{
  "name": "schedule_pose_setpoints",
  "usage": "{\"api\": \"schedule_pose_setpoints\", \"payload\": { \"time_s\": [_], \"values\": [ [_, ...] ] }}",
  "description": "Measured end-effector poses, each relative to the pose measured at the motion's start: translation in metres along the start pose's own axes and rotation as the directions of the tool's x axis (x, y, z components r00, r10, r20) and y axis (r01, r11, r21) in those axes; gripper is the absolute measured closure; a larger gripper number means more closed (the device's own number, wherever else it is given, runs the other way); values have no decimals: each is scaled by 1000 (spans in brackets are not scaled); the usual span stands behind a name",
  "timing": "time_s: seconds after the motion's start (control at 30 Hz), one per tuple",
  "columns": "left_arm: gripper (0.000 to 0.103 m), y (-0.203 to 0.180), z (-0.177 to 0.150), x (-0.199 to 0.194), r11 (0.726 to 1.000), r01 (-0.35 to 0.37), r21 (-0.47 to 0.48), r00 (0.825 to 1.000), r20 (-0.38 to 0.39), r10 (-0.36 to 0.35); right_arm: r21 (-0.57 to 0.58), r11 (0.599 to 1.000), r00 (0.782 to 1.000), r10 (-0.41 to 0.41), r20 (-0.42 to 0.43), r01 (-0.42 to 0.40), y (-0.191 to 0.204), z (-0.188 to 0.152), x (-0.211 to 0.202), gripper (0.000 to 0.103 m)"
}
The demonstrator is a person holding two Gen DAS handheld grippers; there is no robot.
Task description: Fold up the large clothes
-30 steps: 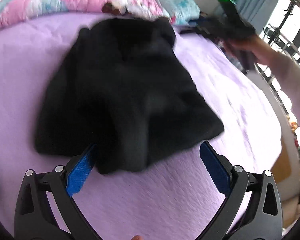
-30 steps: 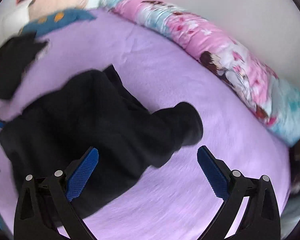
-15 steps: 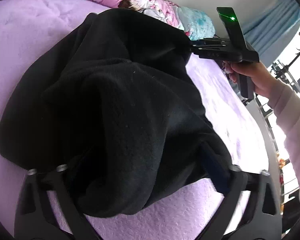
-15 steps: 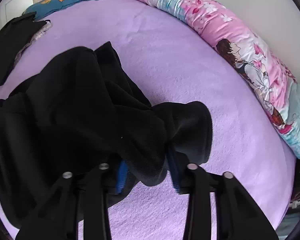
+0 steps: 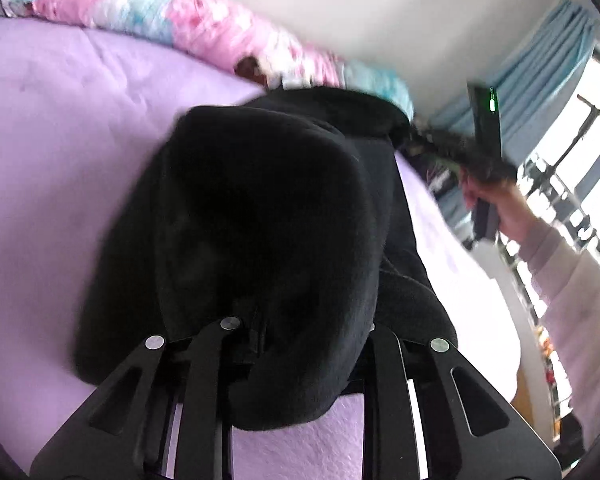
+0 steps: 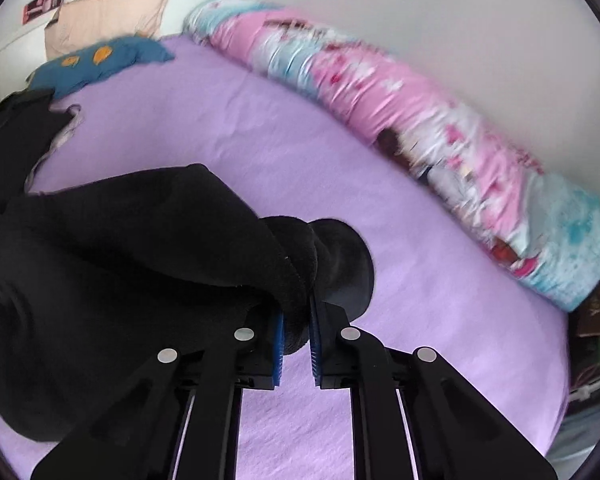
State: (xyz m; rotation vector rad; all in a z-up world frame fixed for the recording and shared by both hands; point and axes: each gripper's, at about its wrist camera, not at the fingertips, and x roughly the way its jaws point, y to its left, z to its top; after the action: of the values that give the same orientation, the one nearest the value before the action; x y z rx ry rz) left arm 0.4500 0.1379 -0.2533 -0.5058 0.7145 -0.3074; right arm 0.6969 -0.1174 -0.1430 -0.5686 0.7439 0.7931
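Black garment (image 6: pixel 112 264) is bunching over the purple bed (image 6: pixel 400 208); my right tool (image 6: pixel 296 344) and left tool (image 5: pixel 300 344) are both clamping its fleece.

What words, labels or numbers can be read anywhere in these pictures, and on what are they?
None can be read.
Red and black poster on the wall: print too small and blurred.
Pink bolster pillow: cartoon pictures only, blurred.
Blue cushion: orange shapes, no letters.

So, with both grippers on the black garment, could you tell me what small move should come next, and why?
Probably lift both ends together and draw them apart. The left gripper and right gripper are each shut on the black garment, which sags bunched over the purple bedspread.
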Motion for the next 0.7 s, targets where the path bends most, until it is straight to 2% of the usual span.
{"api": "schedule_pose_setpoints", "payload": {
  "time_s": [0.07, 0.13, 0.17, 0.2, 0.23, 0.27, 0.3, 0.37, 0.4, 0.43, 0.47, 0.5, 0.53, 0.57, 0.63, 0.7],
  "values": [
    [83, 14, 4, -3, 998, -58, 25, 998, -15, 59, -12, 1000, 1000, 1, -29, -2, 7, 3, 13, 92],
    [82, 30, -3, 11, 998, -61, 10, 993, -104, 61, -20, 1000, 994, -1, -110, -1, 18, 1, 44, 90],
    [80, 38, -11, 26, 999, -45, 6, 981, -188, 45, -15, 1000, 983, 9, -182, -12, 22, -5, 65, 87],
    [79, 42, -23, 42, 1000, -26, 15, 962, -271, 29, 16, 1000, 965, 16, -261, -12, 23, -13, 88, 81],
    [75, 41, -30, 50, 1000, -15, 25, 953, -303, 22, 21, 1000, 934, -8, -357, 16, 27, -26, 116, 75],
    [75, 38, -34, 52, 999, -7, 41, 951, -309, 19, 18, 999, 908, -19, -418, 29, 31, -37, 135, 66],
    [74, 34, -33, 48, 999, -6, 46, 954, -298, 19, 17, 1000, 898, -13, -439, 23, 37, -47, 146, 64],
    [68, 33, -30, 39, 999, -16, 31, 954, -298, 25, 12, 998, 919, -46, -391, 55, 40, -47, 139, 58],
    [63, 30, -28, 30, 997, -54, 50, 952, -297, 66, 40, 998, 935, -39, -353, 57, 37, -42, 126, 48],
    [46, 27, -26, 21, 994, -75, 78, 951, -293, 95, 51, 997, 946, -33, -322, 53, 35, -38, 115, 37],
    [23, 23, -23, 8, 991, -82, 107, 953, -284, 110, 44, 997, 958, -46, -283, 61, 35, -33, 100, 14],
    [15, 21, -17, -3, 990, -69, 121, 961, -260, 99, 22, 998, 971, -56, -233, 63, 35, -24, 80, 6],
    [6, 18, -11, -17, 989, -41, 141, 973, -218, 71, 6, 999, 978, -43, -205, 45, 37, -18, 68, 7],
    [6, 16, -3, -31, 991, -11, 134, 984, -175, 34, -17, 999, 985, -36, -171, 33, 40, -8, 54, 7],
    [6, 16, 5, -43, 994, -14, 111, 990, -138, 29, -63, 998, 992, -16, -125, 8, 47, 11, 34, 7],
    [6, 2, 15, -35, 993, -2, 114, 992, -127, 17, -101, 993, 990, 49, -135, -63, 62, 25, 31, 7]
  ]
}}
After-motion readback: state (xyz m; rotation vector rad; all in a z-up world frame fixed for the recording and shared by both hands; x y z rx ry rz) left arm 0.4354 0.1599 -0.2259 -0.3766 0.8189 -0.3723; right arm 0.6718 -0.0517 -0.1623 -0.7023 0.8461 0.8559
